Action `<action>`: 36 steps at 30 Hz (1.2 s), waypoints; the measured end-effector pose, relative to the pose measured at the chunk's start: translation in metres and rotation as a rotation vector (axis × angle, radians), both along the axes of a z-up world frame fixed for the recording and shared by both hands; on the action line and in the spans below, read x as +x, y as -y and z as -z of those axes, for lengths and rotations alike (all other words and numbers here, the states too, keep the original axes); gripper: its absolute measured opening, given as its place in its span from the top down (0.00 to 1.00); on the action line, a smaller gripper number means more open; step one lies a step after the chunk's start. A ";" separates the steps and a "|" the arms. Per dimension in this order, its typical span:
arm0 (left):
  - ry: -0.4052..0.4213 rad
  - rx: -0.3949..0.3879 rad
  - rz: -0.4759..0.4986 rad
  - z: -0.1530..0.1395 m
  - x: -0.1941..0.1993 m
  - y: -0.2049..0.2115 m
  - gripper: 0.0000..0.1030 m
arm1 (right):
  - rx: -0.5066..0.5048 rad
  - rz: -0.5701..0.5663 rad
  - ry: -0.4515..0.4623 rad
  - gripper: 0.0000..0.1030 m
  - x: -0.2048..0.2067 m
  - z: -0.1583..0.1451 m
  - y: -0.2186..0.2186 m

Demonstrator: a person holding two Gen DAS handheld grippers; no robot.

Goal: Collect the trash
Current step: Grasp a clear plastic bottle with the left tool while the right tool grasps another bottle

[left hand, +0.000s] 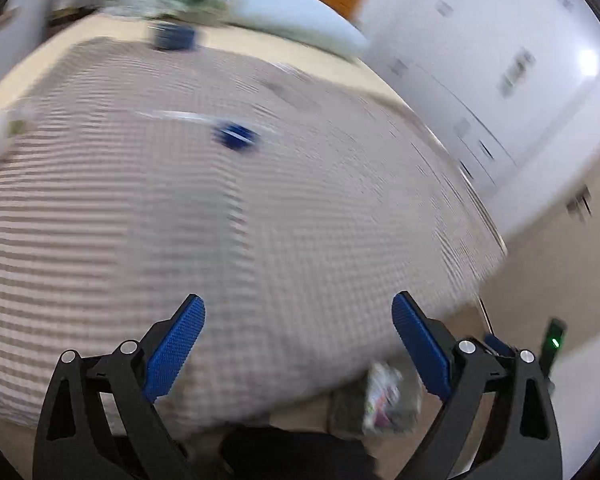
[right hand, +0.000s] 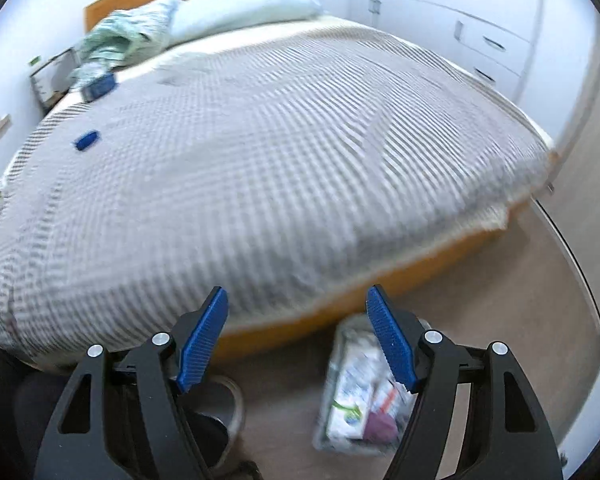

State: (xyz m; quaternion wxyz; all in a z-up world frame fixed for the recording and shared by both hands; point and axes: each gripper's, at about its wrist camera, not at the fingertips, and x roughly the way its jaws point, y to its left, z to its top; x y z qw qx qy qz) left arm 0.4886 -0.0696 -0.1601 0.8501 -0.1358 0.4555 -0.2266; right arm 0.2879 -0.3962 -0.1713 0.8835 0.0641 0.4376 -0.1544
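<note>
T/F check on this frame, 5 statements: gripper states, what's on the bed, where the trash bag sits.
1. Both grippers are empty. True: the left gripper and right gripper stand open with nothing between the fingers.
2. The trash bag lies on the bed. False: it sits on the floor beside the bed.
3. A small blue item lies on the striped blanket. True.
4. The bed has no pillow. False: a pale pillow lies at the headboard.
5. The trash bag is empty. False: packaging shows inside.
</note>
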 end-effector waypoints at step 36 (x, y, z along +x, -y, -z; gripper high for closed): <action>-0.040 -0.264 0.342 0.064 0.096 -0.053 0.91 | 0.082 -0.384 -0.013 0.27 0.126 -0.005 -0.159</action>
